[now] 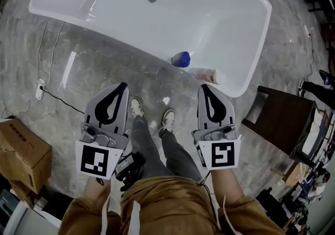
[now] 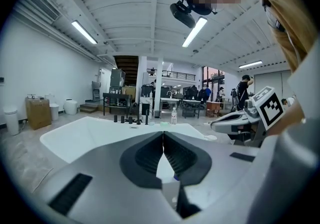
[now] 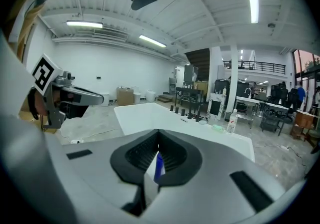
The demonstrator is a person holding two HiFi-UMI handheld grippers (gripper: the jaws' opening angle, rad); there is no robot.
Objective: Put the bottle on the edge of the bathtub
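Evidently my left tongs [image 1: 123, 86] and right tongs [image 1: 202, 88] were both closed tight, holding nothing. The bottle [image 1: 180, 59] lay inside the bathtub [image 1: 68, 6], just within its near rim. It looked light, smooth and probably slippery, so I'd pinch it across the body. I saw no water in the tub.
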